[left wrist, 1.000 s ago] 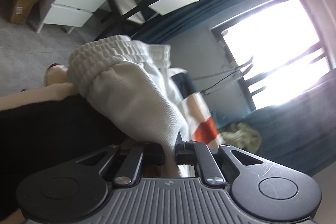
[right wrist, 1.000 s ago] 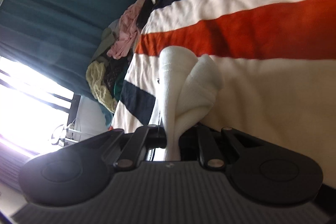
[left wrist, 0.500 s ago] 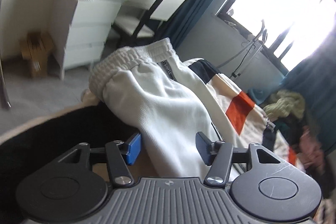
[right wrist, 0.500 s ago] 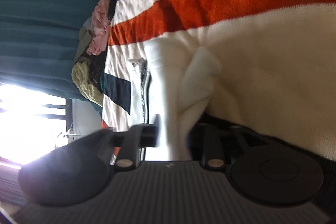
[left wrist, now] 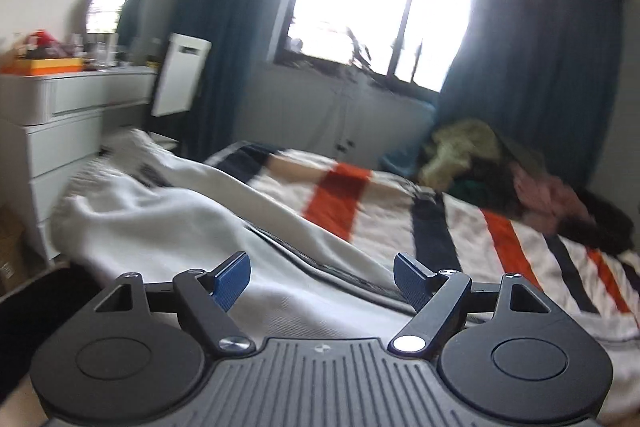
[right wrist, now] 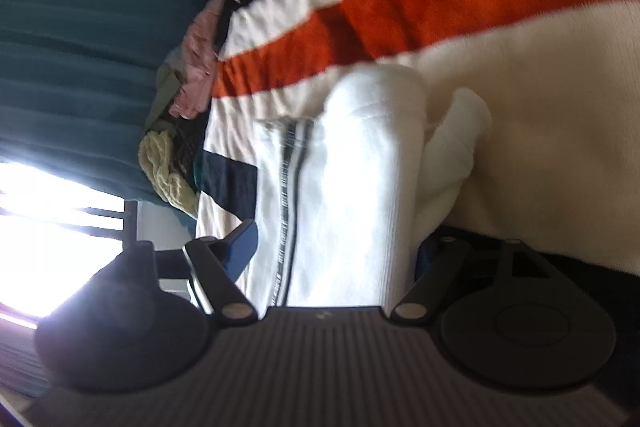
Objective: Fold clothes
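Left wrist view: the left gripper [left wrist: 322,281], jaws just opened wide and empty, hovers over white trousers [left wrist: 168,223] on the striped bed [left wrist: 460,227].

Right wrist view: the right gripper's [right wrist: 332,247] jaws, just opened, straddle the trousers' folded end; the released fold could slump open.

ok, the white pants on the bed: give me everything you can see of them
The white pants look like thick ribbed knit, with a gathered elastic waistband at the far left end and a dark side stripe with lettering too blurred to read. They lie slack and rumpled on the striped blanket, near its edge. Both grippers have just been opening: the left gripper stands open above the fabric; the right gripper is open with a folded bunch of cloth between its fingers, unpinched.
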`<state>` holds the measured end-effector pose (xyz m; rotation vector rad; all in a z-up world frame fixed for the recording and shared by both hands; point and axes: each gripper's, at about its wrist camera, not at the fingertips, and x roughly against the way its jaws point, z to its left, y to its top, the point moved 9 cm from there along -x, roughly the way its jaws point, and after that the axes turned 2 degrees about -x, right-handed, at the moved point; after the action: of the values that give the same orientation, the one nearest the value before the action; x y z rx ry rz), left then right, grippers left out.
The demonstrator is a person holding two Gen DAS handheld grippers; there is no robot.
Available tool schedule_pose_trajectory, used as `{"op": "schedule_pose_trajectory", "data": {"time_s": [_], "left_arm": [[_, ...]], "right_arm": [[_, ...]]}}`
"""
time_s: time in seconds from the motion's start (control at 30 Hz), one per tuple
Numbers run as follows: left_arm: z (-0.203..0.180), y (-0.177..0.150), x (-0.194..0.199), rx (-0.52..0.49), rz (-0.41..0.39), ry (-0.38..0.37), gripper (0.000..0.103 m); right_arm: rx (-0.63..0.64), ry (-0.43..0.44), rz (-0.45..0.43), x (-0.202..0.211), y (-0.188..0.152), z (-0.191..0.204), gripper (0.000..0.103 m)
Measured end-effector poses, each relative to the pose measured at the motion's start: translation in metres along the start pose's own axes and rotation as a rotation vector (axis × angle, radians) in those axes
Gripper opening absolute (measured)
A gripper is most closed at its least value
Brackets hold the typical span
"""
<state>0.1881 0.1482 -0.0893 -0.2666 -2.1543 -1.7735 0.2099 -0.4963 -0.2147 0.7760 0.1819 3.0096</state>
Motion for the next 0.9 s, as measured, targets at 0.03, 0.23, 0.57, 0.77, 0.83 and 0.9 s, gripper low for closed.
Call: {"op": "schedule_pose_trajectory", "data": {"time_s": [0.03,0.23,0.57,0.77,0.83,0.9], "left_arm": [[-0.010,-0.005,-0.010,-0.018,0.016,-0.027,0.080],[-0.051,-0.040,-0.062,-0.138,0.105,-0.067,0.080],[-0.053,-0.097,-0.100,-0.230,0.332,-0.027,0.081],[-0.051,-0.101,-0.098,-0.269,0.337,-0.024,0.083],[-0.051,-0.100,-0.099,-0.268,0.337,-0.025,0.083],[-0.051,-0.100,-0.099,-0.270,0.336,-0.028,0.083]], "right_arm": [[0.016,0.020,-0.016,0.001,-0.001,0.005,0.078],[0.004,0.093,-0.033,-0.002,-0.001,0.012,0.078],[0.016,0.077,0.028,-0.028,0.014,0.002,0.078],[0.225,-0.052,0.089,-0.049,0.011,0.002,0.076],[0.258,-0.063,0.075,-0.050,0.010,0.004,0.077],[0.227,-0.054,0.052,-0.049,0.013,0.005,0.078]]}}
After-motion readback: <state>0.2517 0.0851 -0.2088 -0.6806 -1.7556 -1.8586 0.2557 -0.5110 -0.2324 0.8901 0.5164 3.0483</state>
